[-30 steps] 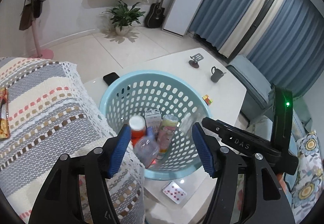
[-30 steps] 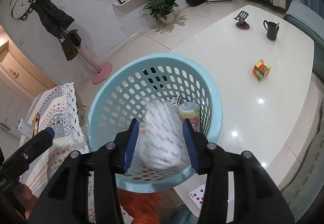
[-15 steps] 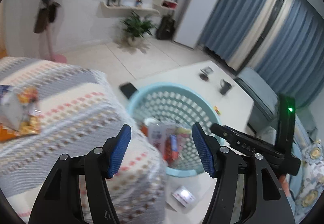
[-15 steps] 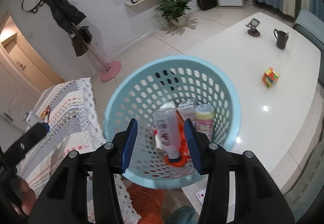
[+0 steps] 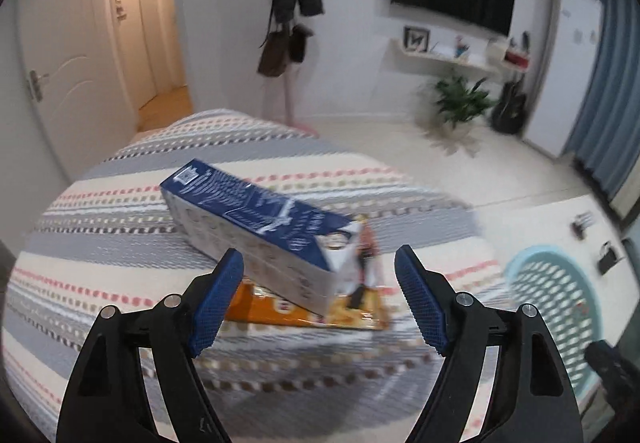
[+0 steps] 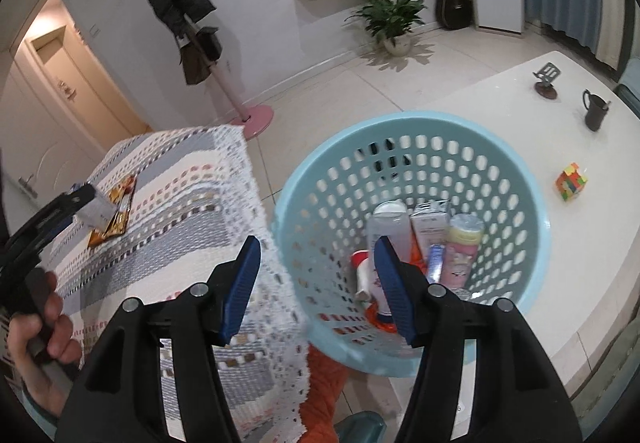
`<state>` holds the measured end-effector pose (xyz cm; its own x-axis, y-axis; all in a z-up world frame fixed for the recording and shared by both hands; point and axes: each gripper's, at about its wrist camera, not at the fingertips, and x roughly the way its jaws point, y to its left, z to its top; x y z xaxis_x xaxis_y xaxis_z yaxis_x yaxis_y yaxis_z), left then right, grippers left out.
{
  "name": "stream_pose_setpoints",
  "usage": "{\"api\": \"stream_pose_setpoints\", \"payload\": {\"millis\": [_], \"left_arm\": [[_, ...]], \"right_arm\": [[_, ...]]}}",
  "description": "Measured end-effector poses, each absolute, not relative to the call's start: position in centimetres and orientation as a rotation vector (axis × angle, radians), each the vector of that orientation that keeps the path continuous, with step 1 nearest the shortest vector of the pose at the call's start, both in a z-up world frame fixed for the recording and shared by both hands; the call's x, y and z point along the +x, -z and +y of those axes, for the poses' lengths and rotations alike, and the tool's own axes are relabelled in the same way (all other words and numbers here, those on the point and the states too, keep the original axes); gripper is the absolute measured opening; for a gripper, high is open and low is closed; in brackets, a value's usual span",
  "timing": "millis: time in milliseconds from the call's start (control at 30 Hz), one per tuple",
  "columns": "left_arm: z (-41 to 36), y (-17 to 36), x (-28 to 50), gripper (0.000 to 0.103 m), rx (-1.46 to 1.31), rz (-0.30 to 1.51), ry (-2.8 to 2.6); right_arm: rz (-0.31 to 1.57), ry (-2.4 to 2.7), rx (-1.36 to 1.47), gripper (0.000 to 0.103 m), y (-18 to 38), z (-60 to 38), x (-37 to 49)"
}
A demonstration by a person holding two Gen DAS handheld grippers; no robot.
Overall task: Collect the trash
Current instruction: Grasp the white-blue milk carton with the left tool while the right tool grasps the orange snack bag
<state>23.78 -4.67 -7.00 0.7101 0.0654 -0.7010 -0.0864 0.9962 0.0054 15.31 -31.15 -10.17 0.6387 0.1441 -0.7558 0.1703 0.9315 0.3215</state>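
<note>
L wrist view: left gripper [image 5: 319,297] is spread wide, nothing between the blue pads [image 5: 216,303]. A blue-and-white carton [image 5: 256,227] lies on its side just ahead of the tips, near end roughly centred in the gap, far end angled away to the left. It rests on an orange snack wrapper [image 5: 304,313], both on the striped knit cloth [image 5: 120,227]. Light-blue basket [image 5: 556,299] sits well off to the right, past the cloth's edge.

R wrist view: right gripper [image 6: 318,289] also wide apart, empty, hovering over the basket's [image 6: 532,211] near-left rim and the cloth's [image 6: 192,227] lace edge. Inside the basket: a bottle [image 6: 376,279], small white carton [image 6: 430,225], pink cup [image 6: 462,247]. Basket stands at the white table's [image 6: 520,99] near-left corner. At far left, the left gripper [image 6: 80,203] is by the carton [image 6: 96,209] and wrapper [image 6: 116,215] near the cloth's far edge.
</note>
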Motion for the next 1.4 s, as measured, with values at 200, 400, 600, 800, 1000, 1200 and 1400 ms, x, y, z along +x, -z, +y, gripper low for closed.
{"api": "stream_pose_setpoints", "payload": {"millis": [200,400,600,800,1000,1200,1400], "left_arm": [[-0.6,7.4,24.6,0.074,-0.106,0.822,-0.094],[6.3,8.0,22.9,0.073,-0.249,0.857,-0.108],[12.7,7.7,21.2,0.071,-0.303,0.842,-0.129],[15.2,6.0,20.5,0.074,-0.384,0.795,-0.050],[13.5,5.0,23.9,0.081,-0.317,0.823,0.005],[11.8,7.9,27.5,0.061,-0.209,0.920,-0.088],[13.2,9.4,27.9,0.036,-0.251,0.914,-0.077]], "right_arm": [[0.889,-0.024,0.352,0.056,9.9,-29.1,16.2],[0.888,-0.098,0.294,0.056,9.2,-25.4,17.7],[0.885,-0.186,0.219,0.056,8.3,-20.5,19.3],[0.861,-0.262,0.113,0.056,6.7,-15.4,20.7],[0.834,-0.335,0.018,0.065,5.7,-11.0,22.6],[0.863,-0.406,-0.120,0.068,6.9,-6.9,23.3],[0.860,-0.422,-0.180,0.068,7.5,-4.7,23.7]]}}
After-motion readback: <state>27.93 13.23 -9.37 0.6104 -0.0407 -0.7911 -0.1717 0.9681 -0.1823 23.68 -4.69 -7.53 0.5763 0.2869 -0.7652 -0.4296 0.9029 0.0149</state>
